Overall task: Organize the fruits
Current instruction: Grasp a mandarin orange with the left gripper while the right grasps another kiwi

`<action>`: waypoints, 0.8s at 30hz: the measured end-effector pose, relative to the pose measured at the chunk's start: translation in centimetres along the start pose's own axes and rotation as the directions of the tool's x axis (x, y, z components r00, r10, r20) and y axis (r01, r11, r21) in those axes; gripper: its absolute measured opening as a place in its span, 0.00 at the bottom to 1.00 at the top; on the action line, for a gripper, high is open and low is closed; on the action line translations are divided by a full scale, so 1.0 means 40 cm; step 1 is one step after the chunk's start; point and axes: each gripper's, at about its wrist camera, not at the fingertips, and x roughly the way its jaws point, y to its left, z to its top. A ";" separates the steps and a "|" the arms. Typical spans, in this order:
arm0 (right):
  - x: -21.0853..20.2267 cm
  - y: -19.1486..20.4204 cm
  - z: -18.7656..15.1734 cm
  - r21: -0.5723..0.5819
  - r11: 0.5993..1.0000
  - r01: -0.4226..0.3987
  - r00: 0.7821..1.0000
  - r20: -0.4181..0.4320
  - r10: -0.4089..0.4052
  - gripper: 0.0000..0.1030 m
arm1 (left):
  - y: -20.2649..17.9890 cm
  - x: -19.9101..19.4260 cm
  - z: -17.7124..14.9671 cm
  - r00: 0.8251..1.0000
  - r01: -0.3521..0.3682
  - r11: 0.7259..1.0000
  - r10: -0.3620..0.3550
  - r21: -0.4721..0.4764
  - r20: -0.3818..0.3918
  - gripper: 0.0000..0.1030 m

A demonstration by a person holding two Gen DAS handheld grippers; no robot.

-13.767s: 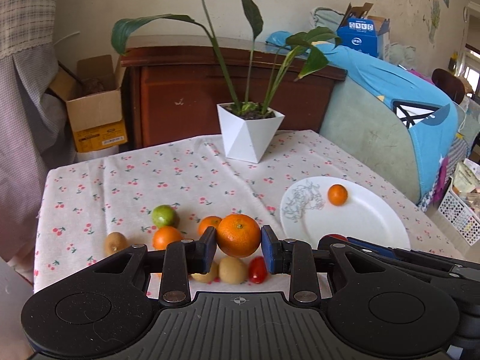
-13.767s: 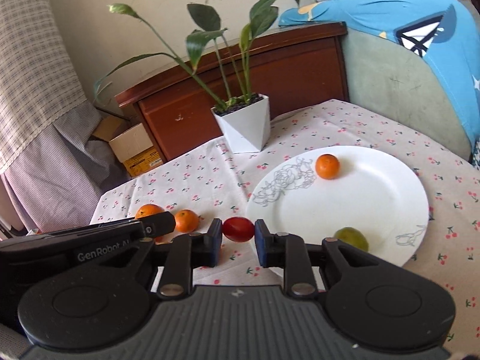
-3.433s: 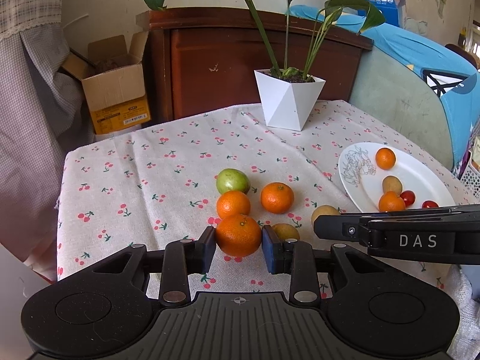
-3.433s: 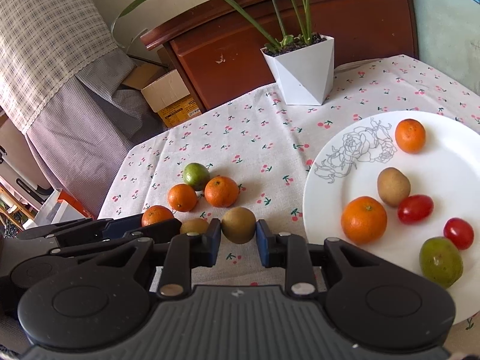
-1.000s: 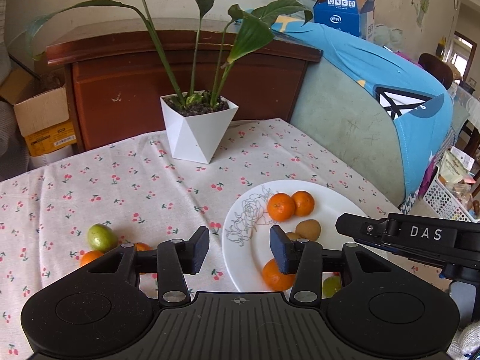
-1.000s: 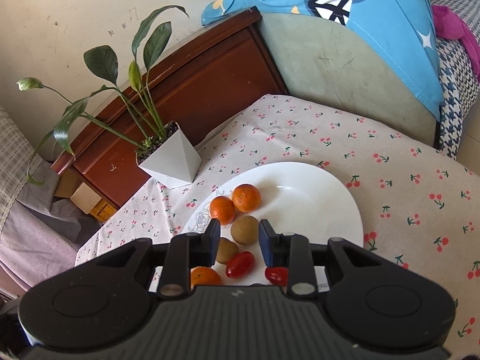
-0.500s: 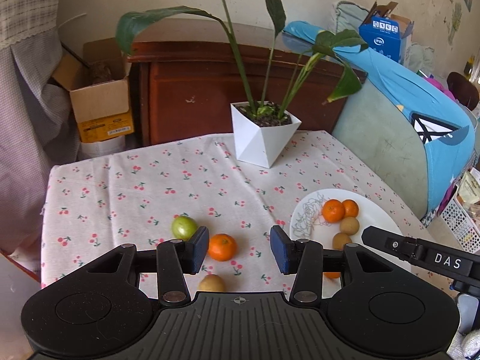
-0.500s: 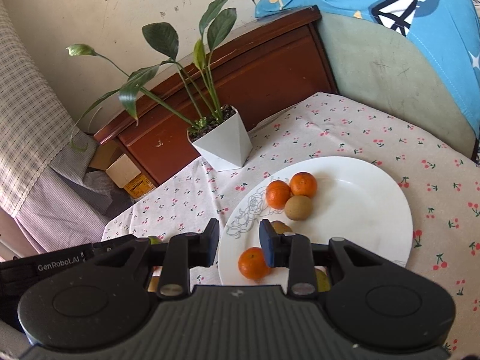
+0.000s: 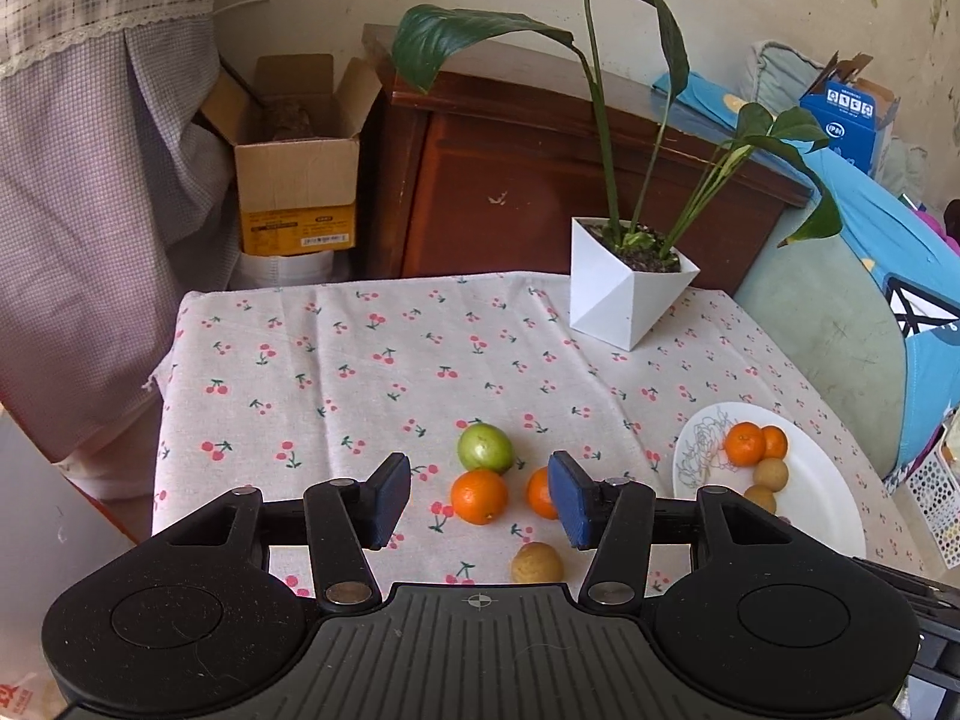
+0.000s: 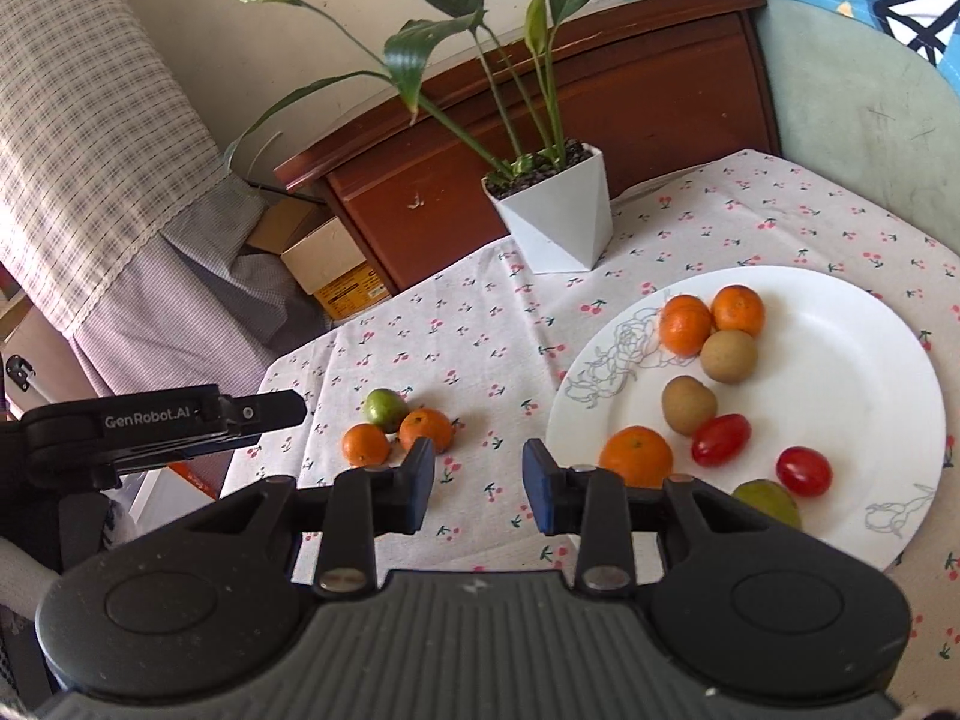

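A green fruit (image 9: 485, 448), two oranges (image 9: 478, 496) (image 9: 540, 492) and a brown kiwi (image 9: 536, 563) lie on the cherry-print tablecloth (image 9: 360, 384). My left gripper (image 9: 478, 501) is open and empty above them, one orange framed between its jaws. The white plate (image 10: 852, 372) holds several fruits: oranges (image 10: 684, 324), kiwis (image 10: 728, 355), red tomatoes (image 10: 720, 438) and a green fruit (image 10: 771, 501). My right gripper (image 10: 477, 480) is open and empty over the cloth left of the plate. The loose oranges (image 10: 425, 429) and the green fruit (image 10: 384, 409) also show there.
A white faceted pot with a leafy plant (image 9: 630, 294) stands at the table's back. A wooden cabinet (image 9: 540, 192) and a cardboard box (image 9: 294, 192) are behind the table. A blue-covered sofa (image 9: 870, 276) is to the right. The table's left edge (image 9: 165, 396) drops off.
Both grippers, which held an orange and a kiwi earlier, are open and empty. My left gripper has swung left from the plate to the loose fruits; the right has drawn back left of the plate.
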 end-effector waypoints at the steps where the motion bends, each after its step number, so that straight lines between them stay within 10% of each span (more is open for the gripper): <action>1: 0.007 0.007 -0.003 -0.008 1.000 -0.009 1.000 -0.007 0.009 0.33 | 0.004 0.002 -0.002 1.000 -0.005 1.000 0.005 0.003 -0.002 0.48; 24: 0.168 0.114 -0.069 -0.182 0.983 -0.013 0.996 -0.089 -0.003 0.39 | 0.078 0.073 -0.015 0.998 0.010 0.998 -0.013 -0.061 -0.058 0.48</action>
